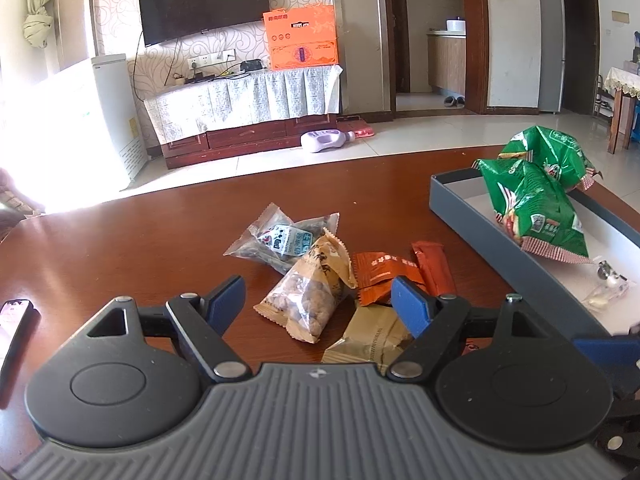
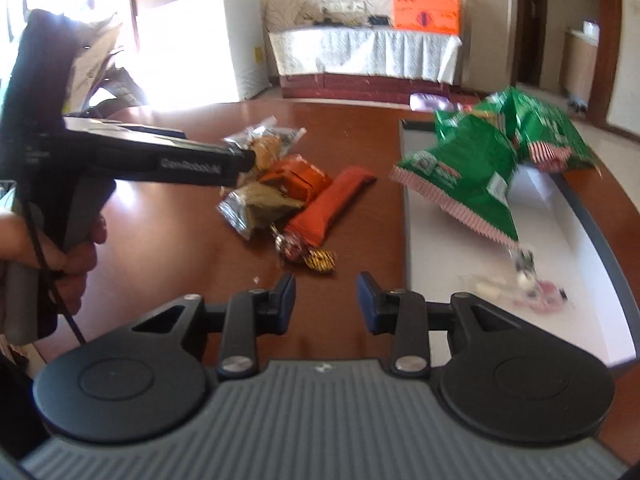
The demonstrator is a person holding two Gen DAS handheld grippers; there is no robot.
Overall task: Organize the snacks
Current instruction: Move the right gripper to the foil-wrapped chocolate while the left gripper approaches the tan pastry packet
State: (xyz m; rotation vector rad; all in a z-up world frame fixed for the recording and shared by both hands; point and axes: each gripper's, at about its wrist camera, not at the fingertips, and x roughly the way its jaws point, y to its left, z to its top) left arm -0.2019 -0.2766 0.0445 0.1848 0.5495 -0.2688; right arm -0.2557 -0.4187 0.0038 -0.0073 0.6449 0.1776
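A pile of small snack packets lies on the brown table: a tan nut packet (image 1: 308, 296), a clear dark packet (image 1: 280, 240), orange packets (image 1: 384, 272) and a gold packet (image 1: 372, 336). My left gripper (image 1: 320, 300) is open around the tan and gold packets, just above them. Two green bags (image 1: 536, 196) sit in a grey box (image 1: 480, 236) with a white floor at the right. My right gripper (image 2: 326, 296) is open and empty above the table, near a candy (image 2: 304, 254) and the box (image 2: 404, 248). The orange bar (image 2: 332, 208) and green bags (image 2: 476, 164) show there too.
Small wrapped candies (image 2: 528, 280) lie in the box's near end. A phone (image 1: 16, 320) lies at the table's left edge. My left gripper's body and the hand holding it (image 2: 72, 184) fill the left of the right wrist view.
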